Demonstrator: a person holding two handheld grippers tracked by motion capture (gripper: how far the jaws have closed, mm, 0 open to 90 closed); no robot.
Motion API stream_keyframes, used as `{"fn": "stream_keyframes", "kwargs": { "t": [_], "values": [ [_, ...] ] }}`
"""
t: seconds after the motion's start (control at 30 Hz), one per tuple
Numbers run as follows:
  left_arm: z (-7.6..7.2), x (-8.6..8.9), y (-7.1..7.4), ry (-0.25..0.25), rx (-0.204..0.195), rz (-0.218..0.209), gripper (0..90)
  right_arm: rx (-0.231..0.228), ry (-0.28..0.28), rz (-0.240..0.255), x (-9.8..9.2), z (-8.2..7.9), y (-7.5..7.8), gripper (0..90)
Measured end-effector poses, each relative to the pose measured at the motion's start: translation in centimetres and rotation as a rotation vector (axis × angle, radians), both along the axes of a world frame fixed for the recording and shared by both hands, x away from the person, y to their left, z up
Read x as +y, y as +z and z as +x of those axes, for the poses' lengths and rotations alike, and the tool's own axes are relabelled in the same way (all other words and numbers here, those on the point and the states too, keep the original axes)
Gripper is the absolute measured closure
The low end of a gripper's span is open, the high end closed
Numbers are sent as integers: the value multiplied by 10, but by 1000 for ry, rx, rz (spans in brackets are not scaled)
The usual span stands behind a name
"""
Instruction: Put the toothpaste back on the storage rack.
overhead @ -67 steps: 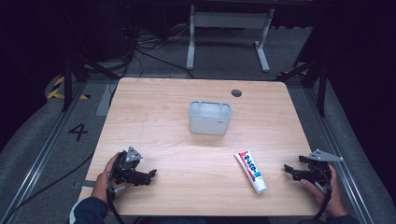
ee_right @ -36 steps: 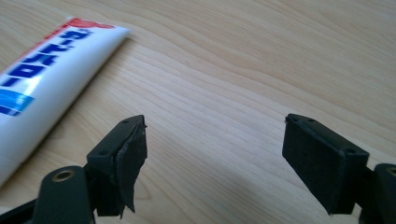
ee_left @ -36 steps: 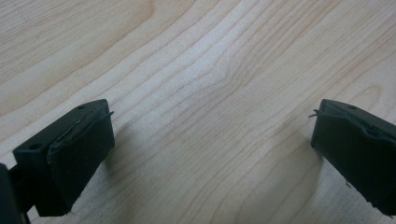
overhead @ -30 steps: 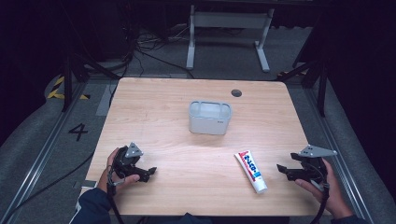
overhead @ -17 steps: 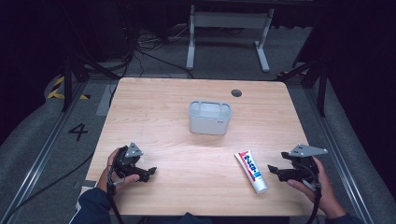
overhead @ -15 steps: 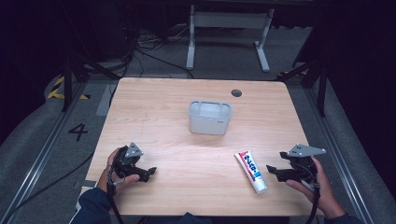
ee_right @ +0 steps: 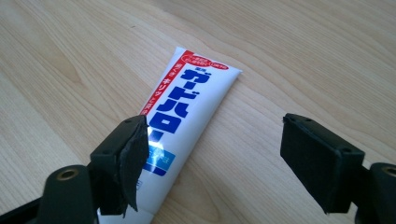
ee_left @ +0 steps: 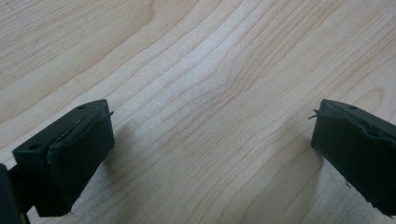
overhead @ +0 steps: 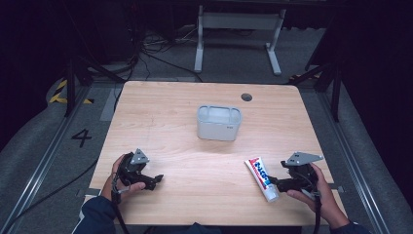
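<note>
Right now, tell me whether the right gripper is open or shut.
Open. The right gripper has its fingers spread wide, with the toothpaste tube lying flat on the table, not clamped between them.

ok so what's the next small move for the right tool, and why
Probably nudge the right tool sideways until the toothpaste tube sits between its jaws, then close. The jaws are open, but the tube lies flat on the table under one jaw rather than centred in the gap. The left tool is open over bare wood, so it looks idle.
</note>
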State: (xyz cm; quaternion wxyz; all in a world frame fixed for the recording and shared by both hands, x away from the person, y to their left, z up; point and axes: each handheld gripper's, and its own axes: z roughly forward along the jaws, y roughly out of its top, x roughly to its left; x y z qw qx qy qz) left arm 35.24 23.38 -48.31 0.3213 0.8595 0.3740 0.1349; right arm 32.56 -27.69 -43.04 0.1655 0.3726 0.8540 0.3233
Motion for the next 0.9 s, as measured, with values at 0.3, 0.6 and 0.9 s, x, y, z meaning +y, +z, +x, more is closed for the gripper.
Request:
{"fn": "stream_keyframes", "kwargs": {
  "t": [0.3,0.6,0.9],
  "values": [
    [0,0,0,1,3,-4,0,37,27,1,18,5,-3,255],
    [0,0,0,0,3,-5,0,92,10,-46,33,15,-12,265],
    [0,0,0,1,3,-6,0,121,-2,-54,40,25,-18,288]
  ]
}}
